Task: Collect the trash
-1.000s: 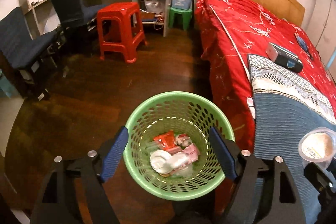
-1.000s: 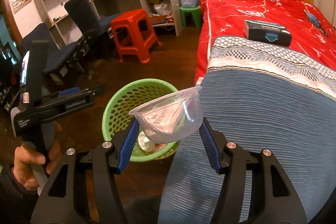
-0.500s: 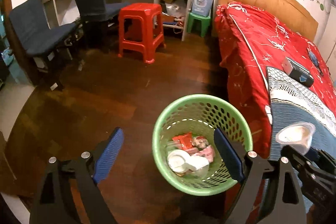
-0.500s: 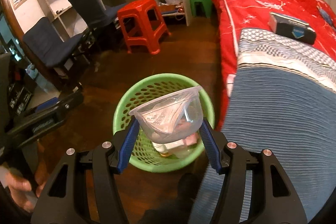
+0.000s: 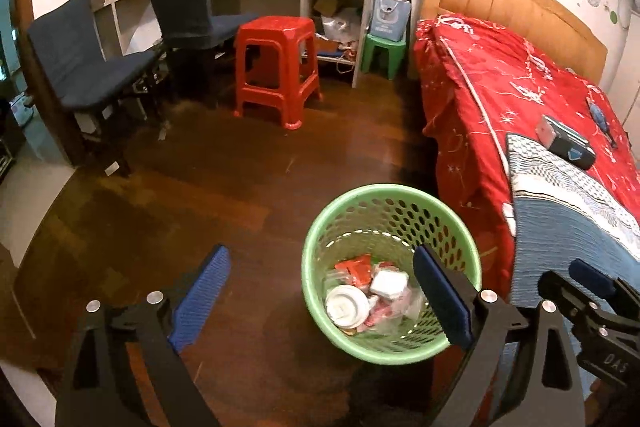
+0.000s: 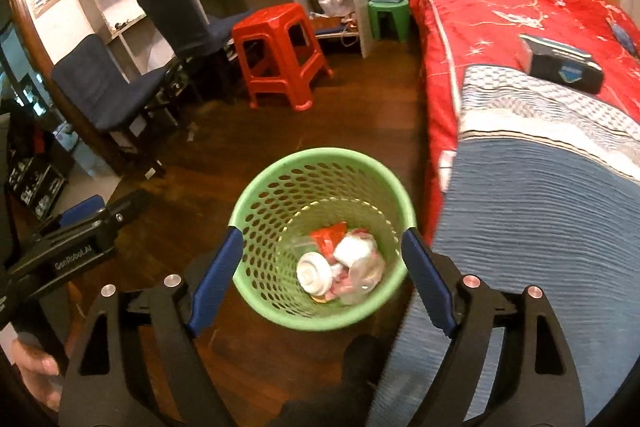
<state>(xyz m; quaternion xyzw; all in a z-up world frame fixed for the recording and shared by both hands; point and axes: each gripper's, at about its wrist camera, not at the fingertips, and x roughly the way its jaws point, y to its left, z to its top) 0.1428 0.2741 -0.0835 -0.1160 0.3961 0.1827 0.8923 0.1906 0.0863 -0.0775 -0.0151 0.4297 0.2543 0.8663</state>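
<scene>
Right claw [image 6: 322, 277]: fingers spread wide and empty, hanging directly over the mouth of the green basket [image 6: 280, 187].
Left claw [image 5: 320, 291]: also spread wide and holding nothing, off to the left of the basket, with its right finger [image 5: 440, 303] overlapping the basket's near right rim in the left wrist view.
Basket: stands upright on the dark wooden floor [image 5: 200, 187], just beside the bed [image 5: 560, 227], its mouth facing straight up, so its long axis is vertical.
Trash: a clear plastic cup [image 6: 366, 271] lies on its side at the bottom of the basket, touching a white lid [image 6: 314, 273] and red wrappers [image 6: 328, 235]. Which way its mouth faces is hard to tell, as that part is blurred.
Key relation: the basket's contents lie straight below the right claw, between its fingers, so this claw is the nearer one.
Other items: a dark box [image 6: 564, 67] rests on the red bedspread, well apart from both claws.
Judgement: this drop looks done. Any further pickup would call for swinging away from the basket, probably toward the bed.
</scene>
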